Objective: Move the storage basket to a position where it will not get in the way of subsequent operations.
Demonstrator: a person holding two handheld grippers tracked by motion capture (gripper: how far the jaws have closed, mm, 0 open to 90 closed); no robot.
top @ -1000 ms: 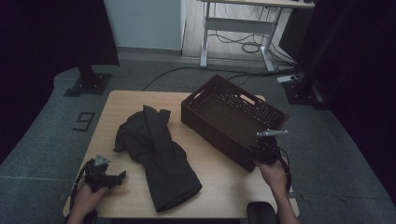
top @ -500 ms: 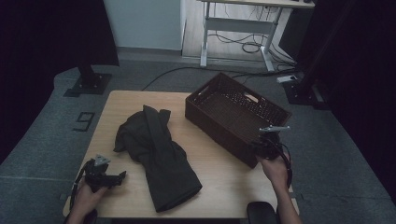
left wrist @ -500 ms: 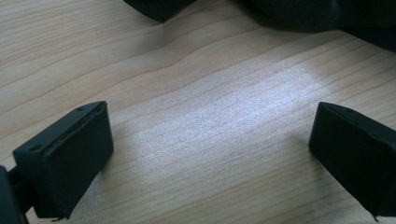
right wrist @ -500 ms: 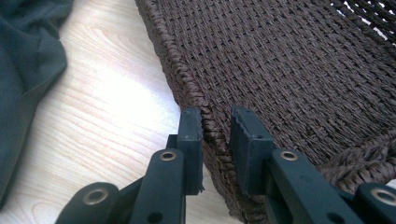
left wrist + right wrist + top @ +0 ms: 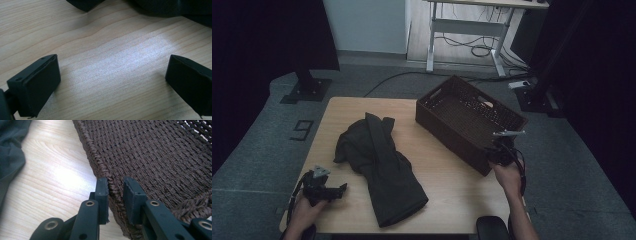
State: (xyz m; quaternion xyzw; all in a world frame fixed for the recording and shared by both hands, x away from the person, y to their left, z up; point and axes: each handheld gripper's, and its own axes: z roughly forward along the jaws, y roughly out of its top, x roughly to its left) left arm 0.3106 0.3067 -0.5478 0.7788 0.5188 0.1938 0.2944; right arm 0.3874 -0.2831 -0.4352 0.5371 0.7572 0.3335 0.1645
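Observation:
A dark brown woven basket (image 5: 447,134) stands at an angle on the right half of the wooden table (image 5: 452,195). My right gripper (image 5: 502,150) is at its near right corner. In the right gripper view the gripper (image 5: 116,192) straddles the basket's rim (image 5: 110,182), one jaw outside and one inside, shut on it. A dark green garment (image 5: 382,165) lies crumpled in the middle of the table. My left gripper (image 5: 339,190) rests at the near left, just left of the garment, open with bare wood between its jaws (image 5: 112,80).
Beyond the table stands a white desk frame (image 5: 462,30) with cables on the floor. A black stand base (image 5: 307,90) sits at the far left. The garment's edge (image 5: 162,6) lies just ahead of the left gripper. Bare wood separates garment and basket.
The basket has slid a little to the right and away, with the right gripper on its corner. The left gripper and the garment have stayed put.

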